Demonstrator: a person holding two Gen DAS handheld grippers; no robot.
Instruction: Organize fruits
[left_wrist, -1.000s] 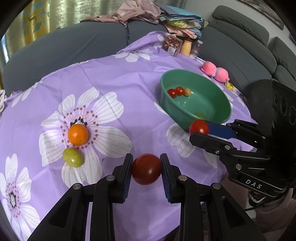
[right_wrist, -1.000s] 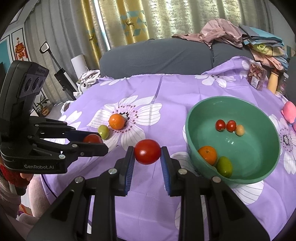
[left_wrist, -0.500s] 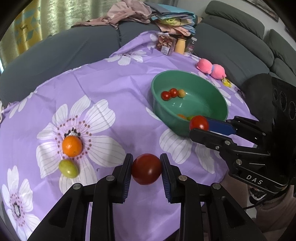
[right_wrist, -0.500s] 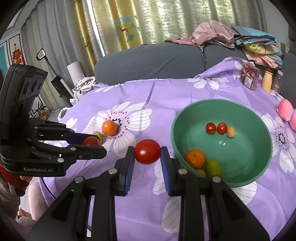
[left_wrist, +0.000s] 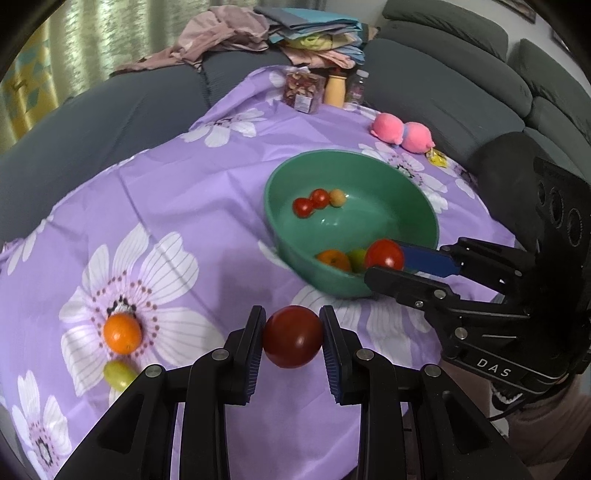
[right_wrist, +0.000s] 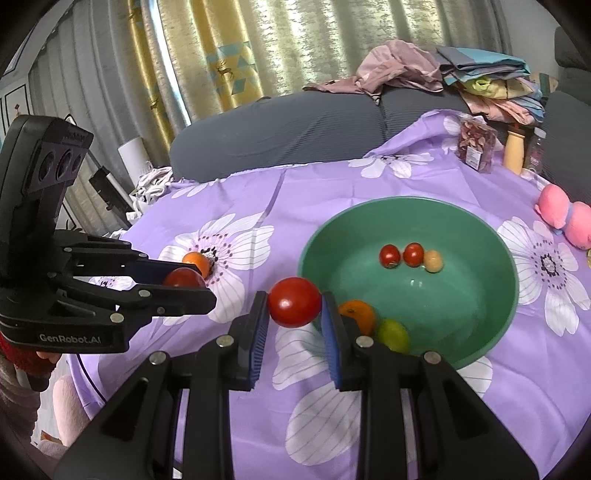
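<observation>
Both tools are gripping fruit. Held above the purple flowered cloth (left_wrist: 207, 192) covering the bench, the left tool (left_wrist: 292, 341) is pinching a dark red tomato (left_wrist: 292, 336) between its blue pads, near the front edge of the bench. The right tool (right_wrist: 294, 308) is clamping a brighter red tomato (right_wrist: 294, 302) the same way, and that fruit is hanging just at the near left rim of the green bowl (right_wrist: 495, 251).

Inside the bowl, two small red tomatoes (right_wrist: 402, 254) and a little yellow one (right_wrist: 433, 261) are sitting in a row on the far side, while an orange (right_wrist: 357, 315) and a green fruit (right_wrist: 394, 335) are lying against the near wall, just beside the right tool's pad.

Out on the cloth to the left, another orange (left_wrist: 122, 333) is resting on the middle of a white flower print, and a second green fruit (left_wrist: 120, 374) is lying just in front of it.

At the far right of the bench, a pink plush toy (left_wrist: 402, 132), a packet of dried snacks (left_wrist: 303, 91) and a tan bottle (left_wrist: 335, 90) are standing near the grey sofa (left_wrist: 443, 88), where a heap of clothes (right_wrist: 406, 72) is piled on the backrest.
</observation>
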